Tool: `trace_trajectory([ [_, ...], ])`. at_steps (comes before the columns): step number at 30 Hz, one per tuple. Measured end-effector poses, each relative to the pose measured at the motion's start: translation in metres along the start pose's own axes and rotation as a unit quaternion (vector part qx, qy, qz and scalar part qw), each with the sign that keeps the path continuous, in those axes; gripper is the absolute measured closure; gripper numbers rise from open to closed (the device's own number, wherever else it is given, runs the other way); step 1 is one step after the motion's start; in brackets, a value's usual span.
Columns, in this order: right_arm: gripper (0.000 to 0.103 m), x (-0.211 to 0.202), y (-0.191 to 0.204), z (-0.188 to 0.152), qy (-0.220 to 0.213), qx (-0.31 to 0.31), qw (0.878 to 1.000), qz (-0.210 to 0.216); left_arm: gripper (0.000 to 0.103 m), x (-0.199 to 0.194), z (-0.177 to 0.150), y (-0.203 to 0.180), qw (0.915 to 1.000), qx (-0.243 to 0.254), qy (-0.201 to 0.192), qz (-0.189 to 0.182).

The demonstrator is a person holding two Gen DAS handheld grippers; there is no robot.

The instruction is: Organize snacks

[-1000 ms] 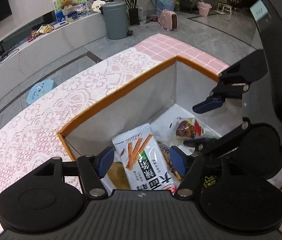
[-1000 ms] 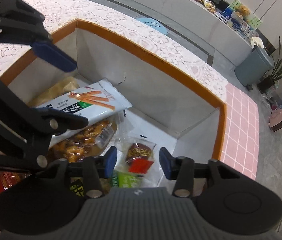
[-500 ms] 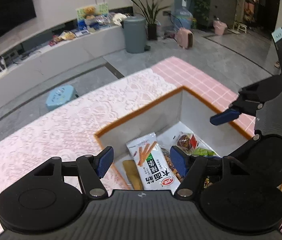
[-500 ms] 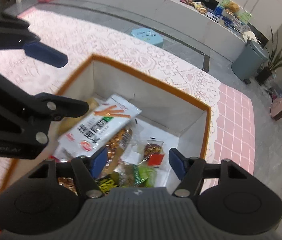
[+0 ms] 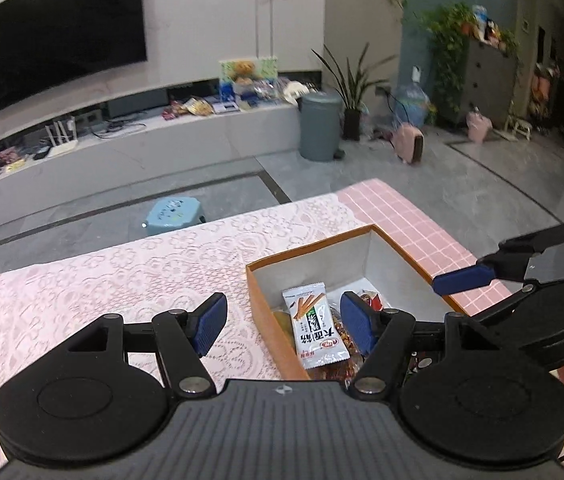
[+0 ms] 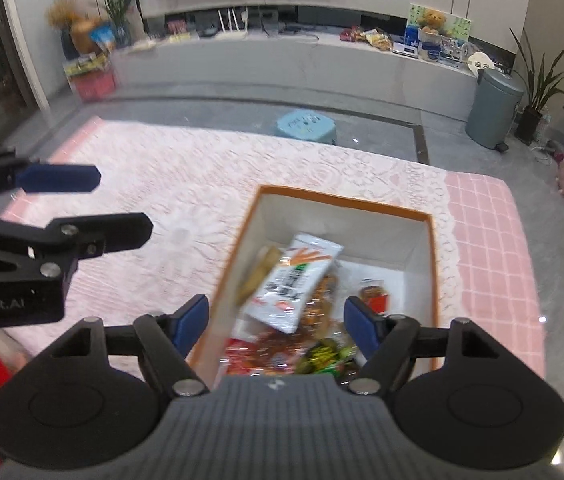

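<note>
An orange-rimmed cardboard box [image 5: 314, 248] [image 6: 342, 198] stands on the table and holds several snack packs. A white pack with orange sticks printed on it [image 5: 314, 326] [image 6: 296, 280] lies on top. A small red-brown pack [image 6: 372, 294] rests on the box floor to its right, and a green pack [image 6: 324, 356] lies near the front. My left gripper [image 5: 284, 322] hangs open and empty above the box's near left corner. My right gripper [image 6: 276, 322] is above the box with its jaws opening and nothing between them. Each gripper shows at the edge of the other's view.
A pink lace cloth [image 5: 122, 276] covers the table, with pink check cloth [image 6: 486, 224] at the right end. A light blue stool [image 5: 174, 214] stands on the floor beyond the table. A grey bin [image 5: 320, 126] and a long low TV bench [image 5: 122, 140] are farther back.
Both grippers have lifted up and back out of the box, so more table and room show. The right gripper's jaws have spread wider. The snack packs stay in the box.
</note>
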State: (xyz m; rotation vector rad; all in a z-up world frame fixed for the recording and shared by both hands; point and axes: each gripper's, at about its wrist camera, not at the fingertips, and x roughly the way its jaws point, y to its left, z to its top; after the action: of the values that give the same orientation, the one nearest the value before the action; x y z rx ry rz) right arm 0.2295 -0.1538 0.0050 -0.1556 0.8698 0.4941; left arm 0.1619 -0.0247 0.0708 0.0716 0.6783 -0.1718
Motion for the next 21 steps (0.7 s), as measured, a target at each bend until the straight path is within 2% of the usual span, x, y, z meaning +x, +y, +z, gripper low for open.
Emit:
trace_trajectory([
  [3, 0.029, -0.015, 0.012, -0.013, -0.02, 0.015, 1.0, 0.019, 0.026, -0.017, -0.01, 0.001, 0.9997, -0.022, -0.01, -0.001],
  [10, 0.025, -0.05, 0.05, -0.055, -0.081, 0.006, 0.996, 0.022, 0.023, -0.045, -0.037, 0.006, 0.9972, -0.065, -0.035, 0.013],
  [16, 0.021, -0.073, 0.061, -0.099, -0.132, 0.069, 0.989, 0.026, 0.022, -0.053, -0.063, 0.005, 0.9959, -0.069, -0.053, 0.026],
  [18, 0.021, -0.076, 0.066, -0.112, -0.146, 0.078, 0.986, 0.013, 0.021, -0.056, -0.073, 0.003, 0.9958, -0.068, -0.058, 0.022],
  [21, 0.018, -0.076, 0.078, -0.133, -0.171, 0.06, 0.983, -0.041, 0.021, -0.057, -0.092, 0.003, 0.9953, -0.076, -0.056, 0.023],
])
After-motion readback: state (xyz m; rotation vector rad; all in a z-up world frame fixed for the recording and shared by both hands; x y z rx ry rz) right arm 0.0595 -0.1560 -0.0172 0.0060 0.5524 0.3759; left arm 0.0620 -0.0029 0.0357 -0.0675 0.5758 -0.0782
